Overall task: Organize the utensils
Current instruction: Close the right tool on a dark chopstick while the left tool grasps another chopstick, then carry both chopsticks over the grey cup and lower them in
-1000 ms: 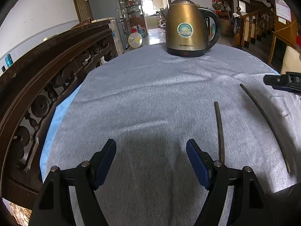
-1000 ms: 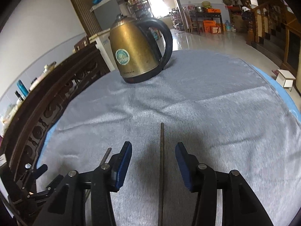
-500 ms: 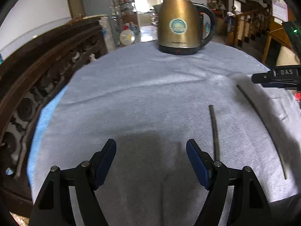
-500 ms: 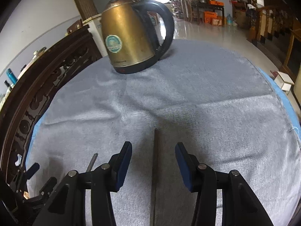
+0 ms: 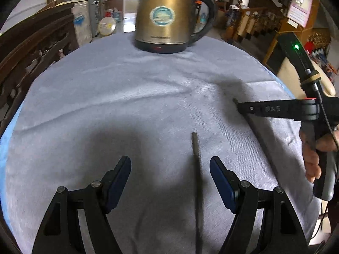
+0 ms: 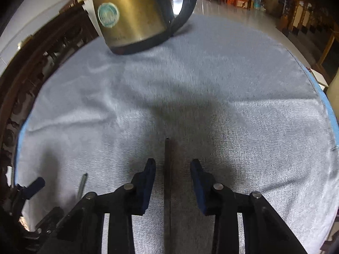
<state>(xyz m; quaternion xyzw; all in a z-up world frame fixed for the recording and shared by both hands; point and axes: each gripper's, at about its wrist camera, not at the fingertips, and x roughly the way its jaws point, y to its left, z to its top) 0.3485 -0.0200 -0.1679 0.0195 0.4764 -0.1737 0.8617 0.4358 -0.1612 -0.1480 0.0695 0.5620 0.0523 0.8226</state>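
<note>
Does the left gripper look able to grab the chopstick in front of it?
Probably yes. The chopstick lies flat on the cloth between the left gripper's open fingers, with nothing covering it.

Daylight pours in from the doorway behind the shiny brass-coloured electric kettle [image 5: 163, 14], blowing out that patch in the left wrist view. The pale grey-blue cloth covering the round tabletop [image 5: 127, 97] is evenly lit, with soft dark shadows pooling near its near edge in both views. Right wrist view is dimmer and smeary with motion blur, the kettle [image 6: 131, 14] especially. Heavy fisheye bending plus black vignetting in every corner. Room background is soft.
</note>
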